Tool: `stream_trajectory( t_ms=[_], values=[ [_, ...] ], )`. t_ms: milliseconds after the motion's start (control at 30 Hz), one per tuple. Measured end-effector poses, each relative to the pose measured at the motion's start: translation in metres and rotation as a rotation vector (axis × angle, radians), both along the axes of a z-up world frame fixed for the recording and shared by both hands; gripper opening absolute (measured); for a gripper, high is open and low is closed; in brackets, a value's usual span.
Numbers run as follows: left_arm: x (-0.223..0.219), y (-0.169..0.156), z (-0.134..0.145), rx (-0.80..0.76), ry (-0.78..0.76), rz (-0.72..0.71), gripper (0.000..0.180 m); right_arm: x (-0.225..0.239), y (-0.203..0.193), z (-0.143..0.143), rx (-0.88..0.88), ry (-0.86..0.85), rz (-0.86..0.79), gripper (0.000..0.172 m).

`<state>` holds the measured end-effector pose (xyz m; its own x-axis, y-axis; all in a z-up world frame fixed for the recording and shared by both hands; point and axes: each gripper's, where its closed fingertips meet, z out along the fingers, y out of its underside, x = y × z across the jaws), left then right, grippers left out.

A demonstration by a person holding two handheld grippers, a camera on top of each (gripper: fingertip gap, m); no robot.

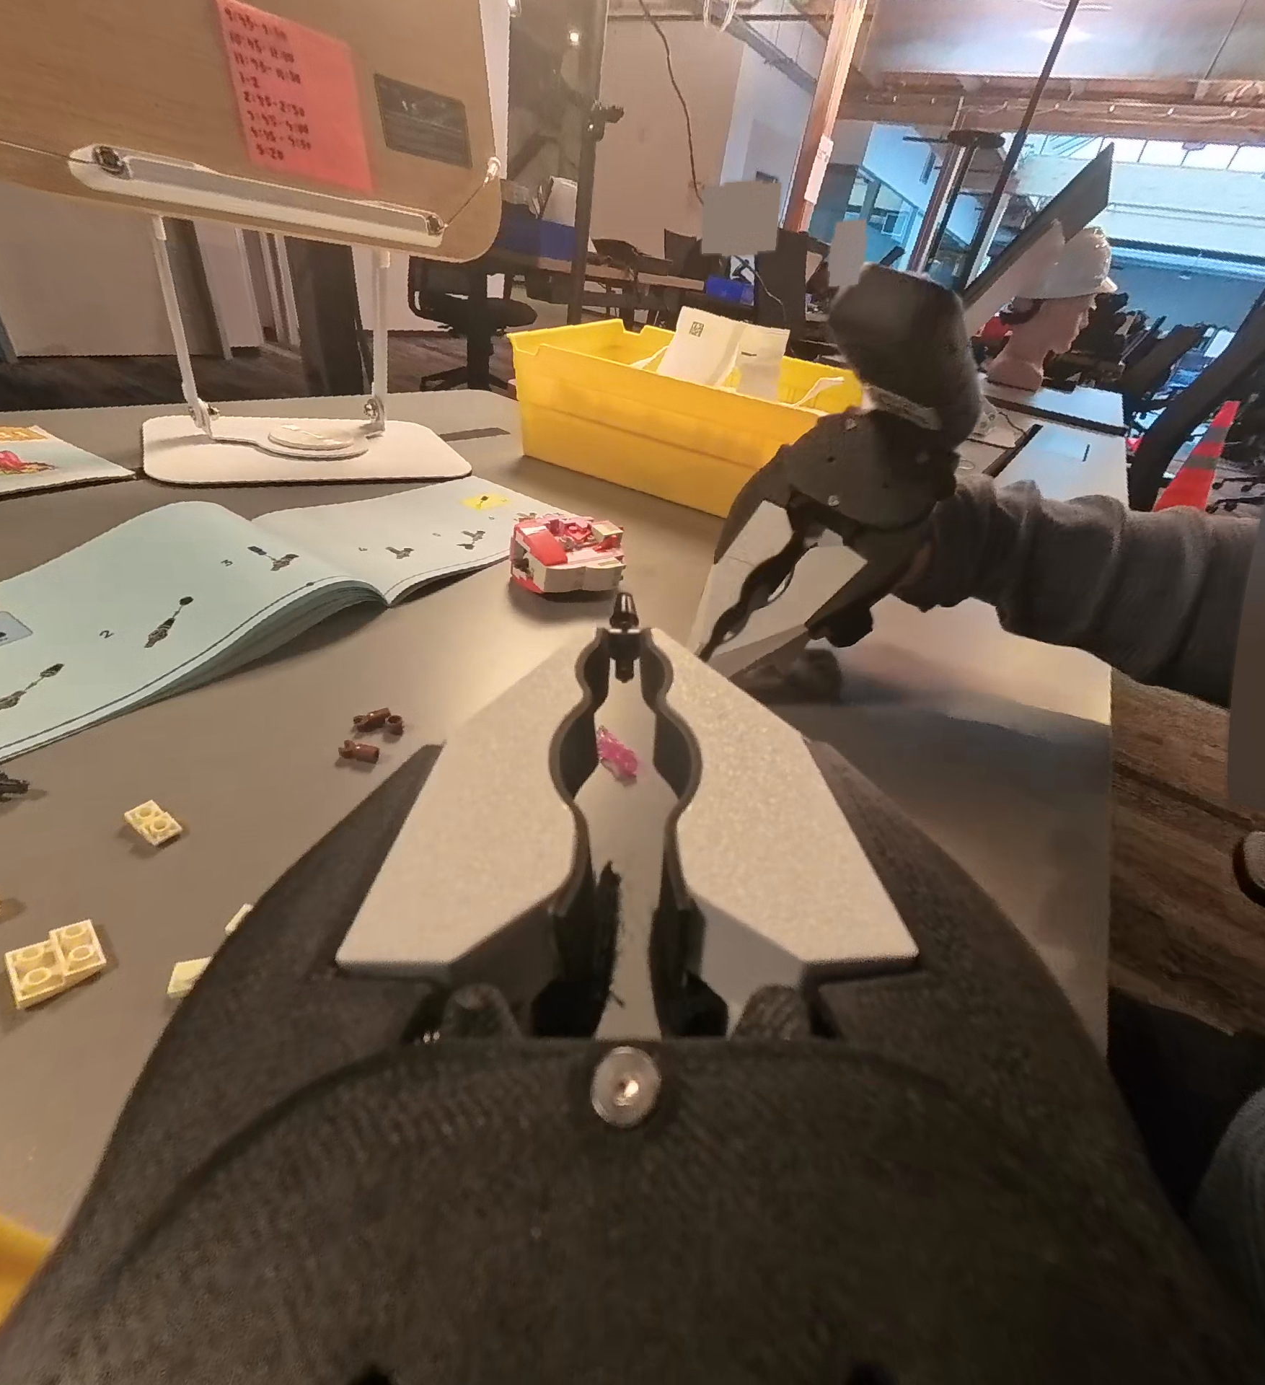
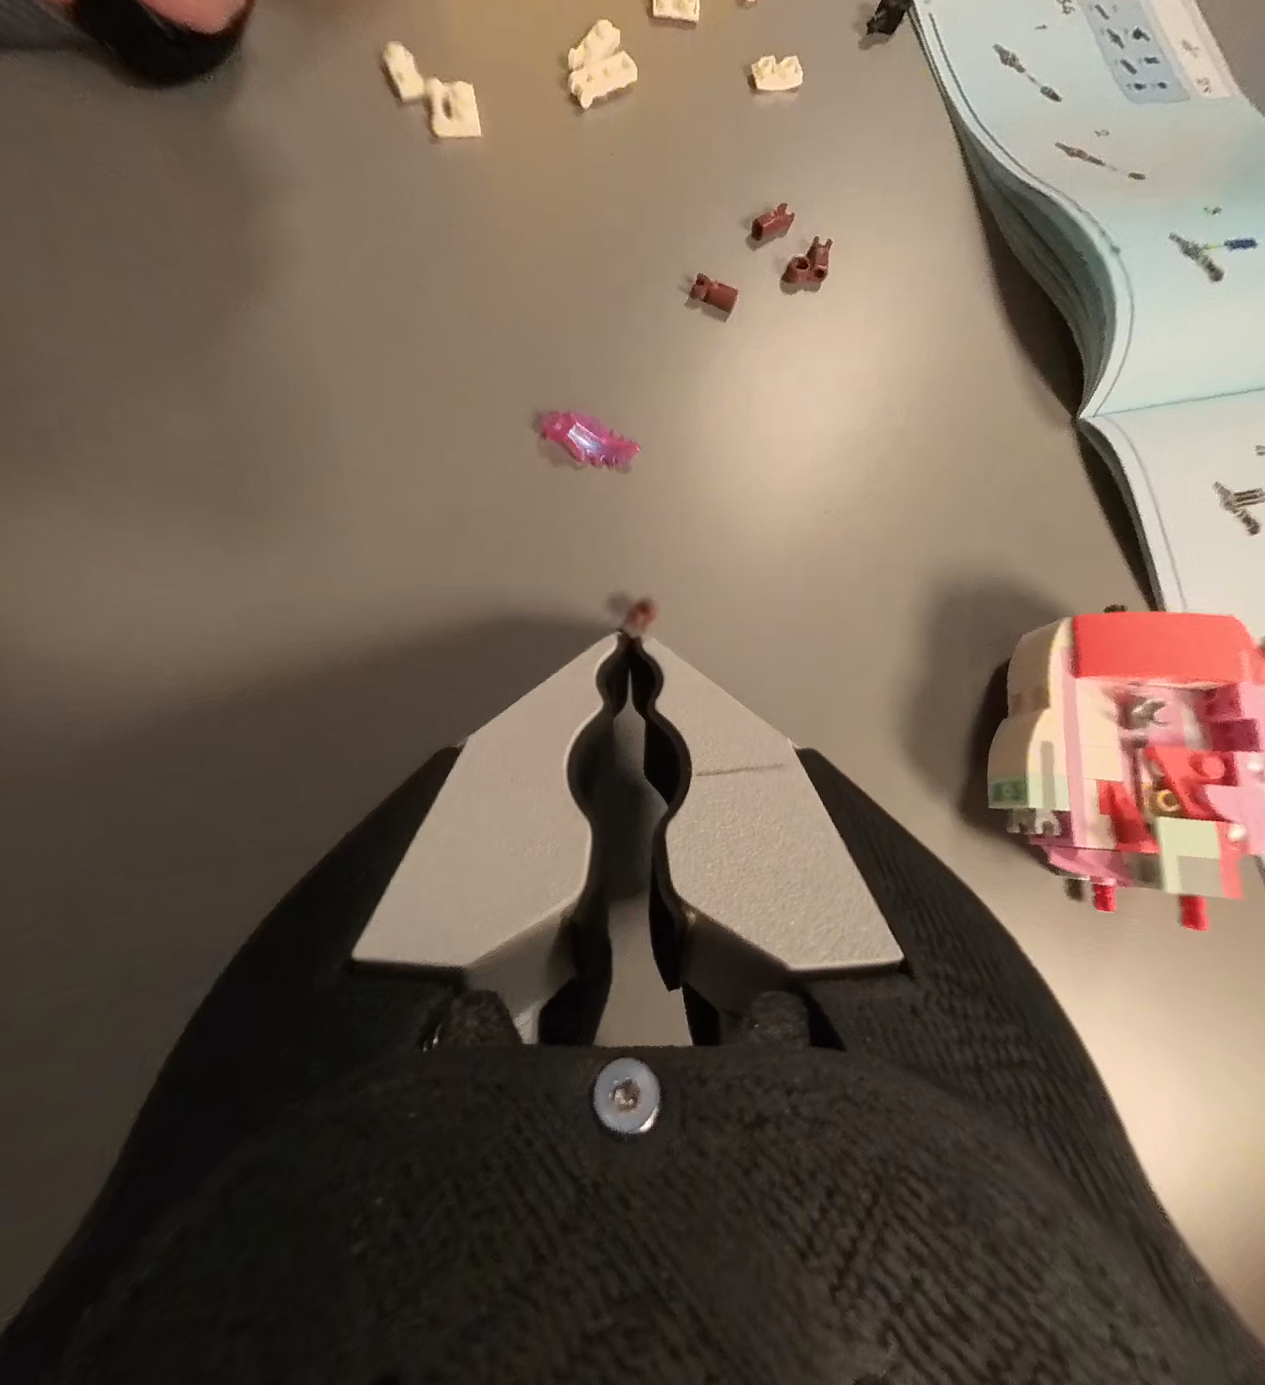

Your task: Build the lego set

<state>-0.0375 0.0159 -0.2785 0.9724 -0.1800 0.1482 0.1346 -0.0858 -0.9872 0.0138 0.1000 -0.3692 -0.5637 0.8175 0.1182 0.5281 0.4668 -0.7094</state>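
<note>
My left gripper (image 1: 623, 644) is shut on a small black piece (image 1: 623, 611), held upright at its tips above the grey table (image 1: 315, 824). My right gripper (image 2: 628, 637) is shut, low over the table. A small, blurred brown piece (image 2: 641, 613) is pinched at its very tips. The right gripper also shows in the left wrist view (image 1: 719, 644), just right of the left fingers. The part-built red, pink and cream model (image 1: 566, 553) lies beyond the left tips, and it shows at the right in the right wrist view (image 2: 1131, 757). A clear pink piece (image 2: 588, 442) lies on the table ahead.
An open instruction booklet (image 1: 165, 592) lies to the left. Loose brown pieces (image 2: 772, 222) and cream pieces (image 2: 599, 64) are scattered on the table. A yellow bin (image 1: 614, 420) and a white stand's base (image 1: 300, 450) sit at the back. A sleeved arm (image 1: 1064, 569) reaches in from the right. Across from one pair of fingers to the other is roughly 15 cm.
</note>
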Motion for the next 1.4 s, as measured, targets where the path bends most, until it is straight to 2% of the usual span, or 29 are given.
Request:
stream_trajectory(
  t_ms=[167,300,433,500,667,900,1033,1200,1333,1400],
  values=[
    [0.0,0.001,-0.004,-0.023,0.031,0.015,0.006,-0.003,-0.002,0.0,0.126,0.029,0.008,0.0],
    [-0.009,-0.001,-0.003,-0.022,0.015,0.059,0.006,-0.01,-0.001,0.001,0.009,0.02,-0.059,0.005],
    [-0.012,-0.002,-0.002,-0.014,0.001,0.074,0.006,-0.032,0.012,0.001,-0.12,0.042,-0.227,0.012],
    [-0.011,-0.002,-0.002,-0.017,0.006,0.073,0.006,-0.044,0.025,0.001,-0.128,0.043,-0.335,0.013],
    [-0.01,-0.001,-0.003,-0.02,0.012,0.068,0.006,-0.064,0.054,0.002,-0.068,0.078,-0.5,0.016],
    [-0.008,-0.001,-0.004,-0.024,0.017,0.058,0.006,-0.072,0.072,0.003,-0.013,0.104,-0.598,0.018],
    [-0.007,-0.001,-0.004,-0.025,0.019,0.055,0.006,-0.074,0.095,0.005,0.056,0.134,-0.683,0.019],
    [-0.006,0.0,-0.004,-0.026,0.017,0.05,0.006,-0.083,0.107,0.007,0.076,0.147,-0.705,0.002],
    [-0.006,0.0,-0.004,-0.028,0.019,0.049,0.006,-0.087,0.102,0.008,0.22,0.17,-0.698,0.005],
    [-0.006,0.0,-0.004,-0.027,0.017,0.049,0.006,-0.089,0.095,0.01,0.21,0.175,-0.701,0.007]
  ],
)
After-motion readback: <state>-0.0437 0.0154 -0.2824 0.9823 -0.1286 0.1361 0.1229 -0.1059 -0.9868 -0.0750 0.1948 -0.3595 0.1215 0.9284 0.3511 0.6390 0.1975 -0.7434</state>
